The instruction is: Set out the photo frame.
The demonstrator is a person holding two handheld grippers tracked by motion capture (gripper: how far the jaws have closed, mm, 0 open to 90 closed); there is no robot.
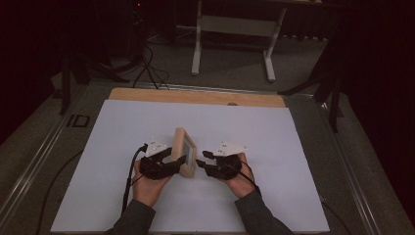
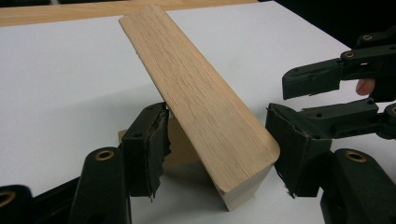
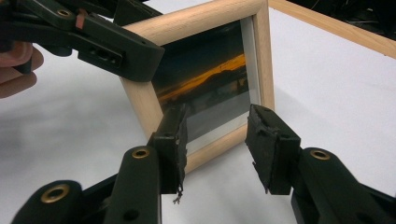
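Pale oak makes up the picture frame (image 1: 185,152), which stands tilted on edge near the middle of the white tabletop (image 1: 122,127), a little toward six o'clock of its centre. The left gripper (image 1: 182,162) comes at it from nine o'clock, and its jaws straddle the frame's side rail; the right gripper (image 1: 201,161) faces the glass from three o'clock, just beside the frame but apart from it.

As I judge it, the work is setting the frame up to stand, and it is well along: the frame is off its back and leaning on what looks like its rear prop. What is left is to let go cleanly and see that it stands alone.

The left gripper view gives the back and the broad wooden side rail (image 2: 201,107). There the pad at eight o'clock sits against the rear of the frame, while the pad at four o'clock stands a sliver off the rounded corner, so the left gripper (image 2: 217,140) is apart and frames the wood without clamping it. A brown stand piece (image 2: 182,147) shows behind the rail.

The right gripper view gives the front instead: a sunset photograph (image 3: 205,88) behind glass. The right gripper (image 3: 217,140) holds its jaws apart and empty before the lower rail. From above, the high view alone sets both hands (image 1: 149,188) against the whole tabletop.
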